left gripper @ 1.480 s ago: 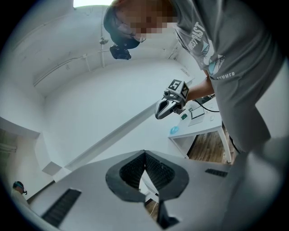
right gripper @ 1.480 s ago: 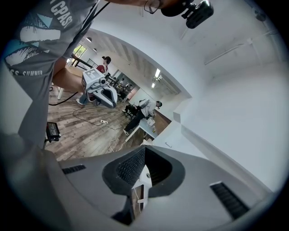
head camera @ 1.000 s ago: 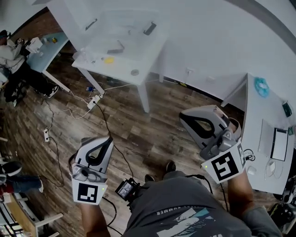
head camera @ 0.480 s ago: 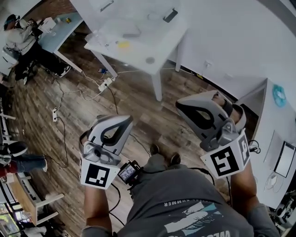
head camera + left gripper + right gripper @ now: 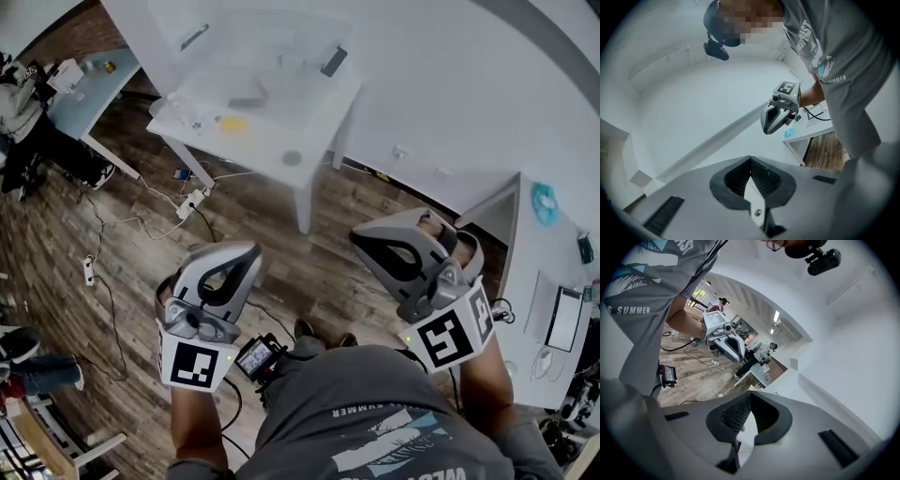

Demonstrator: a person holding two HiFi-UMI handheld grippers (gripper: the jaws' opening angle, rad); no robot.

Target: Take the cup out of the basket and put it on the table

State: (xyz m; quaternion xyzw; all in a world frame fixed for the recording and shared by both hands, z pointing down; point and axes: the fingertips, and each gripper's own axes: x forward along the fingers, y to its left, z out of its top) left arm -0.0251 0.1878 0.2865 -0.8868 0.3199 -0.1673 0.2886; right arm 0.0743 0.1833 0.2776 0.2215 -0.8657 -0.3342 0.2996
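Note:
In the head view, neither a cup nor a basket can be made out. A white table (image 5: 281,131) stands ahead on the wooden floor with a few small items on it, among them a yellow bit (image 5: 232,123) and a dark flat object (image 5: 332,61). My left gripper (image 5: 246,253) is held close to the body, well short of the table, shut and empty. My right gripper (image 5: 364,238) is level with it on the right, also shut with nothing in it. The left gripper view looks up at a white wall, with its tips (image 5: 750,159) meeting. The right gripper view shows its tips (image 5: 749,395) closed too.
A white desk (image 5: 525,281) with a turquoise object (image 5: 544,202) and a tablet (image 5: 565,317) stands at the right. A power strip (image 5: 192,202) and cables lie on the floor left of the table. A seated person (image 5: 23,103) is at a blue table (image 5: 89,89), far left.
The head view has swung about and the table has shifted in the picture. The left gripper has risen and tilted forward. Both grippers stay shut and near the body.

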